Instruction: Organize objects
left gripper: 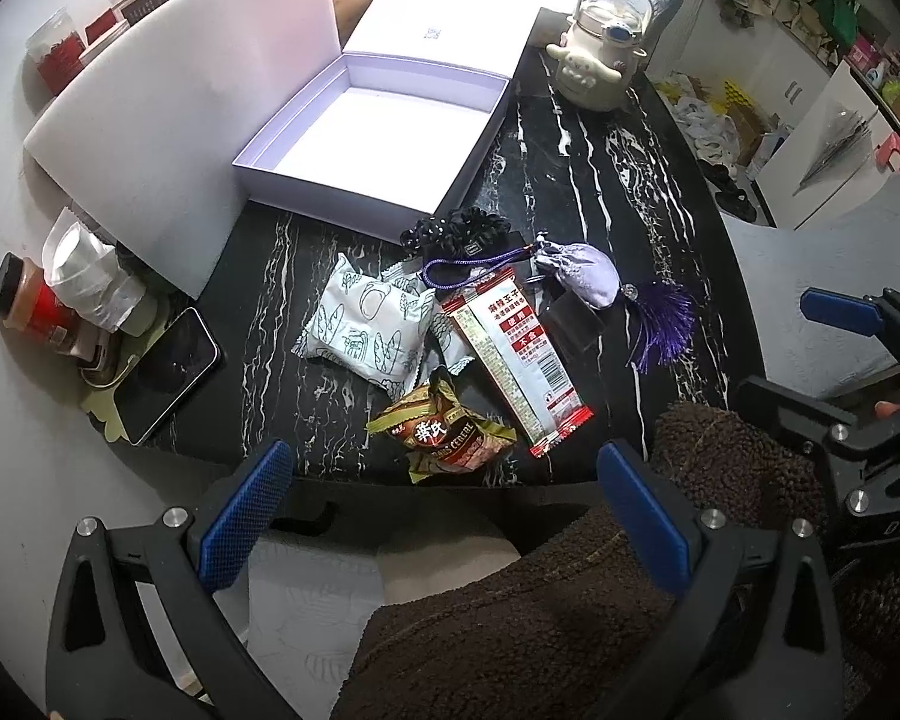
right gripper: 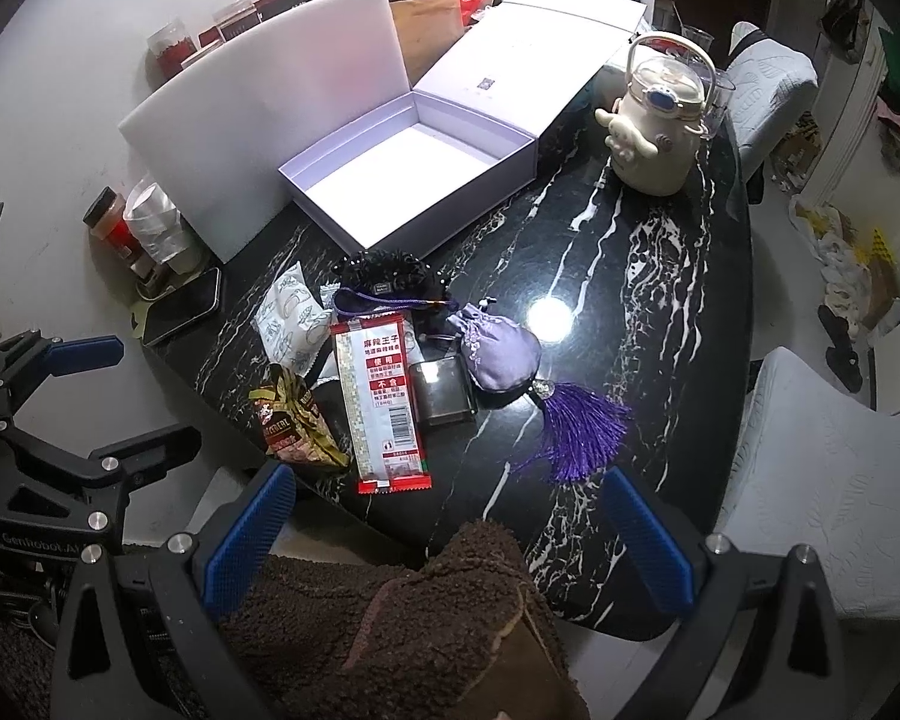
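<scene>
Black marble table bearing an open white box, lid hinged back, interior bare. Near the box's front corner lie a black scrunchie, a white patterned packet, a long red-and-white snack packet, a brown-gold cereal packet, a small dark case and a lilac sachet with purple tassel. Right of the box stands a cream kettle. Left gripper and right gripper hover above the table's near edge, well short of the box, jaws wide, nothing between them.
</scene>
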`<action>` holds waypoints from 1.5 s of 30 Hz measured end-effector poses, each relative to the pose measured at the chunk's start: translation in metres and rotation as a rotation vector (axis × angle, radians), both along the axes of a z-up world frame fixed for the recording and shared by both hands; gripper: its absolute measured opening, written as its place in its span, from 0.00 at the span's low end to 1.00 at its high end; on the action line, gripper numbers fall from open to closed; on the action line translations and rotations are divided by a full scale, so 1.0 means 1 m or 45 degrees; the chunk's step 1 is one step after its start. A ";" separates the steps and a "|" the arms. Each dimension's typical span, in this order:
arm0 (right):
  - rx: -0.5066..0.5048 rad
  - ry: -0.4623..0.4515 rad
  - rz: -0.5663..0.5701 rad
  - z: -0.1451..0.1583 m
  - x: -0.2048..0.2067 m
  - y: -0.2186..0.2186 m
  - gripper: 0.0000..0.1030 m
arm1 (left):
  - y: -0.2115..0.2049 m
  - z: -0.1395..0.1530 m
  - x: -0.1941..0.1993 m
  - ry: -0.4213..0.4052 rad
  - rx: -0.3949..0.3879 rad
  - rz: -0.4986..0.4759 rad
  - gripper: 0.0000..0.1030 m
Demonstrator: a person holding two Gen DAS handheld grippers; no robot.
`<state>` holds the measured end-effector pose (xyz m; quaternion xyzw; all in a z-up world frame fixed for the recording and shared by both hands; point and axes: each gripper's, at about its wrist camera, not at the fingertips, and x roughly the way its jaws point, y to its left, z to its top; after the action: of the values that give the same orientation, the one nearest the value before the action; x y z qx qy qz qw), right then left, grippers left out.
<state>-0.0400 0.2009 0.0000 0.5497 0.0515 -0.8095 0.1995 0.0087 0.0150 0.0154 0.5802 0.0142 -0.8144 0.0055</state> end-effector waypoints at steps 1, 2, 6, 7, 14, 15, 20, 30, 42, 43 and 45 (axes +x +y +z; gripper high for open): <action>0.000 0.001 0.001 0.000 -0.001 0.000 1.00 | 0.000 0.001 0.000 0.001 -0.002 -0.002 0.99; -0.001 0.002 0.001 0.000 -0.001 0.000 1.00 | 0.000 0.001 -0.001 0.001 -0.003 -0.003 0.99; -0.005 0.004 0.005 0.001 -0.003 0.000 1.00 | 0.001 0.002 -0.003 -0.001 -0.008 -0.002 0.99; -0.006 0.004 0.006 0.001 -0.003 0.000 1.00 | 0.000 0.003 -0.003 -0.001 -0.009 -0.001 0.99; -0.009 0.004 0.007 0.000 -0.005 0.000 1.00 | 0.000 0.003 -0.006 -0.007 -0.022 -0.002 0.99; -0.009 0.005 0.007 0.000 -0.004 0.000 1.00 | 0.001 0.003 -0.006 -0.005 -0.020 -0.003 0.99; -0.010 0.005 0.007 0.000 -0.005 0.001 1.00 | 0.002 0.003 -0.008 -0.006 -0.027 -0.008 0.99; -0.011 -0.004 0.005 -0.001 -0.012 0.002 1.00 | -0.001 0.000 -0.014 -0.022 -0.029 0.006 0.99; -0.013 -0.020 0.009 -0.007 -0.021 0.002 0.99 | 0.001 -0.007 -0.020 -0.042 -0.025 0.009 0.99; -0.013 -0.023 0.013 -0.008 -0.022 0.001 0.99 | 0.001 -0.008 -0.021 -0.044 -0.024 0.009 0.99; -0.019 -0.025 0.015 -0.008 -0.023 0.002 0.99 | 0.001 -0.007 -0.022 -0.035 -0.028 0.009 0.99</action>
<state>-0.0634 0.2024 -0.0080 0.5559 0.0468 -0.8033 0.2088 -0.0133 0.0162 0.0080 0.5912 0.0070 -0.8063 0.0149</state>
